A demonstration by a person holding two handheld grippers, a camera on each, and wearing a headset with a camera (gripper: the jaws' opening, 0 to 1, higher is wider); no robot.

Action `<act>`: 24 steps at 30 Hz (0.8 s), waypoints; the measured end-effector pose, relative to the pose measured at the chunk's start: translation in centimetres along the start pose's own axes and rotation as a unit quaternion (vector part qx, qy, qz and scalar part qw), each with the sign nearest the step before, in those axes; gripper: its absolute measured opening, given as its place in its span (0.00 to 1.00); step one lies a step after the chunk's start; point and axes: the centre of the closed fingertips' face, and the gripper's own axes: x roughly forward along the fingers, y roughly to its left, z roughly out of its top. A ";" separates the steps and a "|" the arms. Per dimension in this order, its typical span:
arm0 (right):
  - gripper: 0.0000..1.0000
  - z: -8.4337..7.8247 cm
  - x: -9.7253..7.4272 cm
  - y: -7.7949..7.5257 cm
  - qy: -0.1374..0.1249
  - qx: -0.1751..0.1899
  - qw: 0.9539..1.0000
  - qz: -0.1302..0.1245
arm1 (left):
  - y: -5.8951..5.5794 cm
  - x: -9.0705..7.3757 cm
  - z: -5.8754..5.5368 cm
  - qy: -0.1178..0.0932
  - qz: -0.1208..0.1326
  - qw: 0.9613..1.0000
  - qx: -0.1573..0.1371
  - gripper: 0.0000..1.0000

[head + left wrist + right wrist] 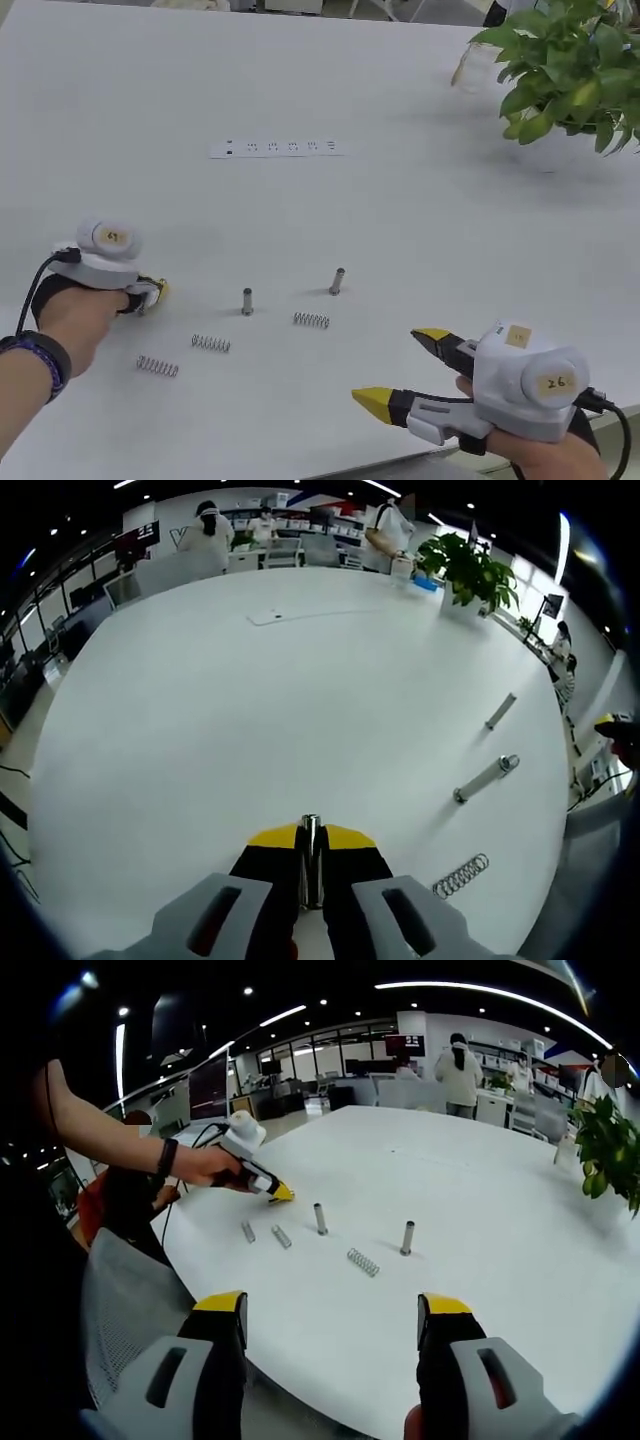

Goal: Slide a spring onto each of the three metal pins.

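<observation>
**benchwatcher:** Any springs on yet?

**standing_by:** Nope, all bare as far as I can see. Two pins stand upright mid-table, the left pin (pixel 247 301) and the right pin (pixel 337 281). The third pin (pixel 310 855) is pinched between the tips of the left gripper (pixel 153 292), low over the table and off to the left of the other two. Can't tell if its foot touches the surface. Three springs lie flat on the near side. The right spring (pixel 311 320) sits just near of the gap between the standing pins. The middle spring (pixel 210 343) and the left spring (pixel 157 366) trail off toward the left gripper.

**benchwatcher:** And the other hand?

**standing_by:** The right gripper (pixel 400 367) hangs by the near right edge, jaws spread wide with nothing in them, well apart from the springs. Beyond that it's just the white table (pixel 400 200), a power strip (pixel 278 148) on the far side and a potted plant (pixel 570 60) far right.

**benchwatcher:** So which step?

**standing_by:** Very start, I'd say: a pin in hand, no threading begun. My guess is the right gripper goes for the right spring since it's closest. It'd want to nip it partway along so one open end stays free, then line that end up over a pin's top. Those coils look thin and rolly, so an easy squeeze.
</observation>
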 end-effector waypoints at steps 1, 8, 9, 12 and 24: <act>0.68 0.0 0.0 0.0 0.000 0.000 1.000 0.000 | 0.0 -0.1 0.1 -0.001 0.000 1.000 -0.002 0.00; 0.68 0.0 0.1 0.1 -0.002 0.000 1.000 0.002 | 0.2 -0.8 0.6 -0.013 0.002 1.000 -0.006 0.00; 0.68 0.1 0.1 0.1 -0.002 0.000 1.000 0.002 | 0.2 -1.0 0.6 -0.014 0.003 1.000 -0.006 0.00; 0.68 0.2 0.1 0.0 -0.004 0.000 1.000 0.003 | 0.2 -1.2 0.6 -0.017 0.004 1.000 -0.007 0.00; 0.68 0.3 0.2 0.2 -0.004 -0.002 1.000 0.006 | 0.1 -2.7 0.9 -0.038 0.012 0.999 -0.012 0.00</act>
